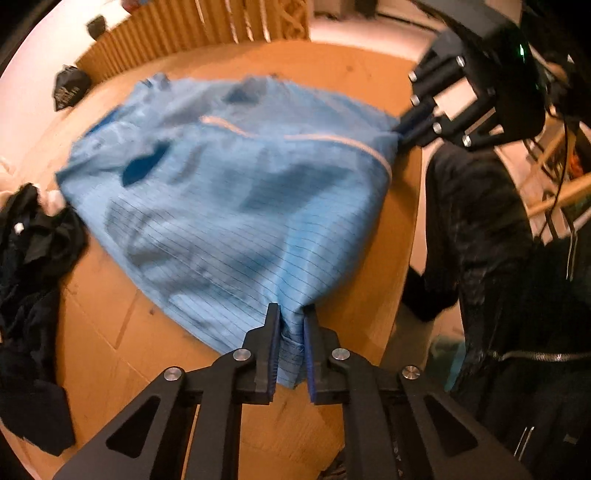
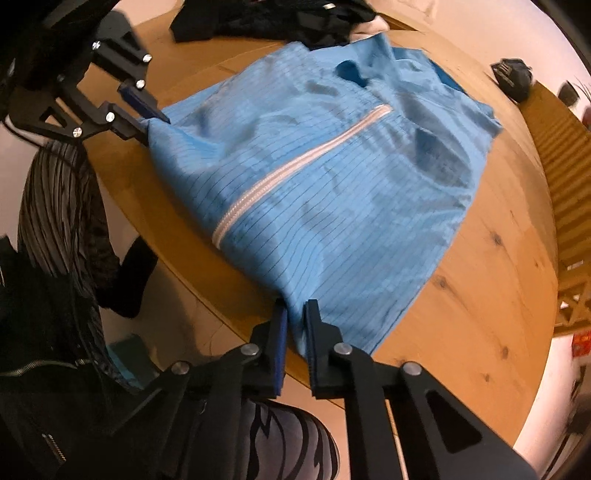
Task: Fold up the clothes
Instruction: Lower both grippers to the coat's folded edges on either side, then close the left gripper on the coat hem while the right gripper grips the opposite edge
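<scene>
A light blue pinstriped jacket [image 1: 229, 192] with a white zipper [image 2: 295, 173] lies spread on the round wooden table [image 1: 110, 332]. My left gripper [image 1: 291, 314] is shut on one bottom corner of the jacket at the near table edge. My right gripper [image 2: 295, 310] is shut on the other bottom corner. Each gripper shows in the other's view: the right one [image 1: 402, 129] at the jacket's far corner, the left one [image 2: 151, 122] likewise. The hem is stretched between them.
A pile of dark clothes [image 1: 29, 280] lies on the table's left side, also visible in the right wrist view [image 2: 266, 18]. A small black bag [image 1: 70, 86] sits at the far edge. The person's dark-clothed body [image 1: 498, 277] stands beside the table.
</scene>
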Demonstrator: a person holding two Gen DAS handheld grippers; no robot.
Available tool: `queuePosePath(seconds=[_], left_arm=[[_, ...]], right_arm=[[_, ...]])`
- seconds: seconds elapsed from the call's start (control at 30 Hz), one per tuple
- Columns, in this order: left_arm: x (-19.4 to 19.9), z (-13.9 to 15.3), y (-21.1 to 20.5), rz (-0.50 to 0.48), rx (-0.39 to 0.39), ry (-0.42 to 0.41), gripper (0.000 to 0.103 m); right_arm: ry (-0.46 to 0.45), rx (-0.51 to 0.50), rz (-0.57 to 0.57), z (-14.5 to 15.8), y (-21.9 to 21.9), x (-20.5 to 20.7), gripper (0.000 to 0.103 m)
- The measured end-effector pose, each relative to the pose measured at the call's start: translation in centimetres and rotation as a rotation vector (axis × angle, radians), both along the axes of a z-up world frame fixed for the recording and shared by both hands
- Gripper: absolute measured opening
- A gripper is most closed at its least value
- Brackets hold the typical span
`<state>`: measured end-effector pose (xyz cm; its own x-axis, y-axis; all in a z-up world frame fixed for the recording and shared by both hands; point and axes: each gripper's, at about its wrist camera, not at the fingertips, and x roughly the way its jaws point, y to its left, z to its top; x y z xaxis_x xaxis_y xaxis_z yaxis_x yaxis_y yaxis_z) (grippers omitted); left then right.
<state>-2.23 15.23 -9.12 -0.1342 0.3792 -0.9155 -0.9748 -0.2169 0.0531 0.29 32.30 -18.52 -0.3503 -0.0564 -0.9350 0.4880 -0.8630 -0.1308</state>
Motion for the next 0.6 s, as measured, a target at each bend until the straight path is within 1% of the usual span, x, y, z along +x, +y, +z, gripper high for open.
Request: queuePosePath(seconds=[0.13,0.27,0.37,0.4,0.5,0.6], left_arm=[[-0.1,1.5,-0.3,0.016,0.041,0.024,0.010],[-0.1,3.9,-0.6,0.021,0.091,0.059,0.010],[-0.2,4.5,-0.5,0.008,0.109,0.071,0.010],[-0.4,4.7,-0.4,0.009,0.114,0.068,0.010],[-0.8,3.9,-0.2,0.005,0.089,0.064,0.010],[-0.3,2.4,-0.3,-0.015,0.044,0.071,0.010]], right_arm=[[0.025,-0.002,-0.012,2.0,0.3,0.6,0.004],[0.078,-0.009,-0.032,5.7,1.5,1.1,0.002],[0.125,0.004,-0.041,7.8,1.7,1.3,0.002],[0.116,-0.005,-0.044,8.0,1.9,1.1,0.002],[0.086,-0.031,-0.042,7.7,2.5,0.8,0.002],[0.011,-0.056,-0.015,6.0,2.1,1.9,0.005]])
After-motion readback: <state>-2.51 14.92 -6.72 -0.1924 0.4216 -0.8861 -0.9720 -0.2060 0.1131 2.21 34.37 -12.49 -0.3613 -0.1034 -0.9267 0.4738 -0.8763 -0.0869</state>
